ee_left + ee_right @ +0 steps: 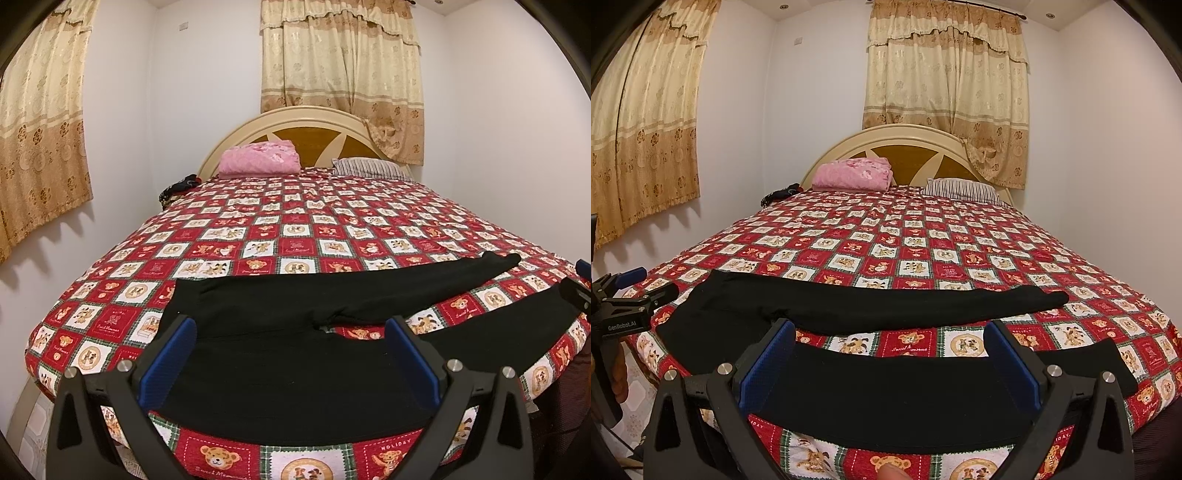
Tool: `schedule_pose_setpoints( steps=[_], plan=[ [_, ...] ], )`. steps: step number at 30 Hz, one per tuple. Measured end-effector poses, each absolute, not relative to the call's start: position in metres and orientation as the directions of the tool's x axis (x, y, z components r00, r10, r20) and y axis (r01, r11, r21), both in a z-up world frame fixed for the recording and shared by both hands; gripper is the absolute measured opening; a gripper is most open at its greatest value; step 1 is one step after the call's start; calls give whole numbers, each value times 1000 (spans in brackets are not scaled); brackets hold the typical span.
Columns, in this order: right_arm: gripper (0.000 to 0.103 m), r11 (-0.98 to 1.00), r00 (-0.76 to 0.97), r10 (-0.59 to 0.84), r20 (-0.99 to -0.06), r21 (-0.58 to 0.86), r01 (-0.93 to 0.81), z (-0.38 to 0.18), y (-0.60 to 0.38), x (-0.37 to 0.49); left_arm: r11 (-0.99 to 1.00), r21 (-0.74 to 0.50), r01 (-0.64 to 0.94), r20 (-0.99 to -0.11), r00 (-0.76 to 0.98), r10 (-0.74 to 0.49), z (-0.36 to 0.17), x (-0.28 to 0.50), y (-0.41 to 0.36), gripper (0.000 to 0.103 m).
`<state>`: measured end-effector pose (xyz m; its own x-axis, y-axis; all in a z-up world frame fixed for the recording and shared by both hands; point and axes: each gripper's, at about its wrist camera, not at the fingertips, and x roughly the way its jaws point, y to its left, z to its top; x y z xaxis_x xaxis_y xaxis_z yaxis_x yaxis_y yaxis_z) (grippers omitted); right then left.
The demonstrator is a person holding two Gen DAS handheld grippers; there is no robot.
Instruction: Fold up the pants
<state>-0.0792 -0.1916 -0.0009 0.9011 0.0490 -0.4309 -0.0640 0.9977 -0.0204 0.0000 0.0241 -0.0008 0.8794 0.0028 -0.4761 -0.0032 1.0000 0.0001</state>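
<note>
1. The bed [258, 236] fills most of both views, covered by a red and white checked bedspread [916, 258] printed with teddy bears.
2. Cream and gold curtains [343, 62] hang behind the rounded headboard [306, 122], with another curtain on the left wall.
3. The black pants [280, 354] lie flat across the near edge of the bed, waist toward the left and the two legs spread apart in a V toward the right; the far leg [923, 299] runs out to a narrow cuff, and the near leg [897, 391] lies along the mattress edge.
4. A folded pink blanket [258, 158] and a striped pillow [369, 168] sit at the head of the bed.
5. The left tool [291, 350] hovers over the waist and seat area, its blue-padded fingers spread wide and holding nothing.
6. The right tool [890, 365] hangs over the near leg, fingers likewise spread wide and empty.
</note>
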Motion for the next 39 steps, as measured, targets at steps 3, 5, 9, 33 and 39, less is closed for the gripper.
schedule_pose_setpoints(
  steps=[3,5,9,33,39],
  plan=[
    [102,998,901,48,-432,-21,-64,-1,-191,-79,1000,-1,-4,-476,879,3,-1,0,26,103],
    [102,998,900,49,-433,-21,-64,-1,-192,-79,1000,1,-4,-476,879,4,-1,0,24,103],
    [102,997,899,50,-435,-24,-67,-3,-194,-79,1000,2,-6,-480,877,6,-5,2,27,103],
    [102,998,854,64,-516,7,-70,-38,-207,-36,980,176,-89,-549,818,173,-42,120,133,103],
    [101,997,822,68,-566,21,-69,-59,-217,-3,987,152,-59,-634,760,143,-67,173,172,87]
  ],
)
